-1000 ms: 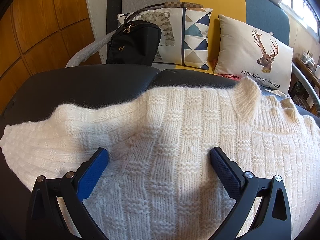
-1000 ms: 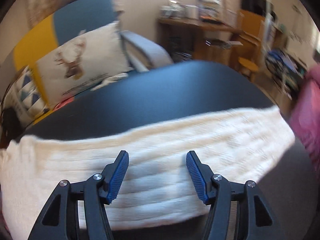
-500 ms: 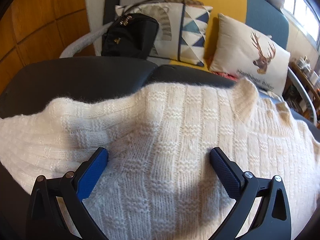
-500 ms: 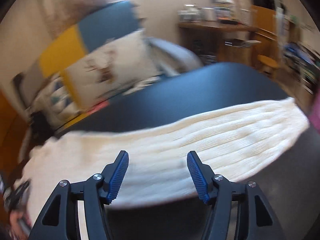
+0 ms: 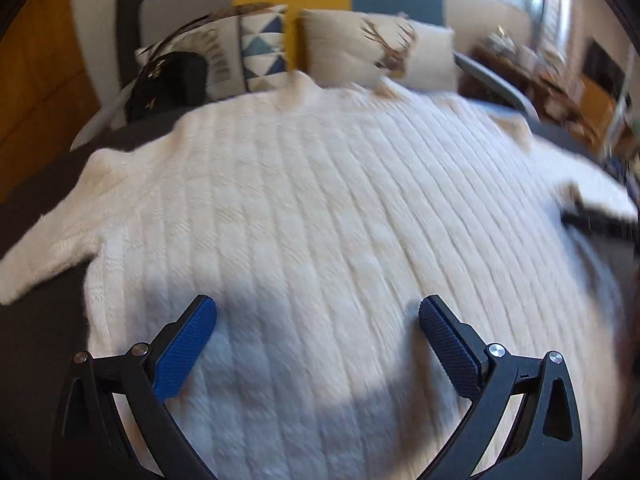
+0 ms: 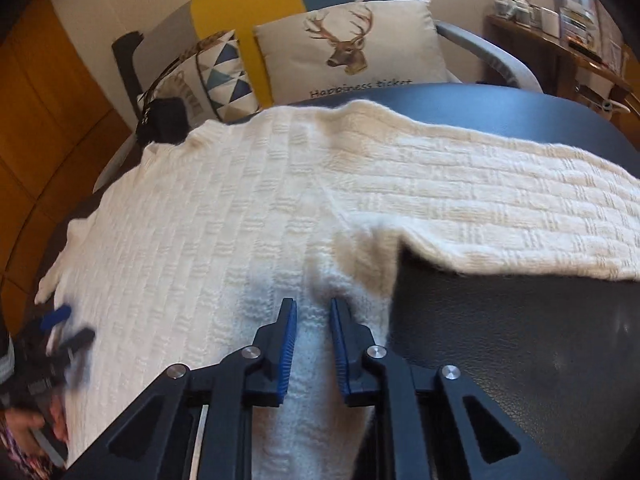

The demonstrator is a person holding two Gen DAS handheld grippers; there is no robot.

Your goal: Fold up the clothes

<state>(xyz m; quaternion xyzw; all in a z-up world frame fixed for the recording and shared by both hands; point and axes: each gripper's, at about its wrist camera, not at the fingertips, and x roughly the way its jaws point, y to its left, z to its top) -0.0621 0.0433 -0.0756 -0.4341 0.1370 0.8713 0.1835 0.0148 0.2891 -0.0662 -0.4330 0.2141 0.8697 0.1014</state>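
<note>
Sweater (image 6: pixel 224 216), cream knit, lies flat on the dark counter (image 6: pixel 520 328), collar toward 12 o'clock by the cushions, sleeves running out to 3 and 9; its long axis runs 6 to 12. It looks soft, thick and limp, likely to sag, so the side edge near the armpit is a fair hold. The right hand-held gripper (image 6: pixel 313 344) is closing on that edge, knit between its jaws. The left hand-held gripper (image 5: pixel 318 344) hovers wide open over the body.

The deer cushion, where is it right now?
In the right wrist view the deer cushion leans on the sofa back, beyond the white sweater, right of the triangle-patterned cushion.
</note>
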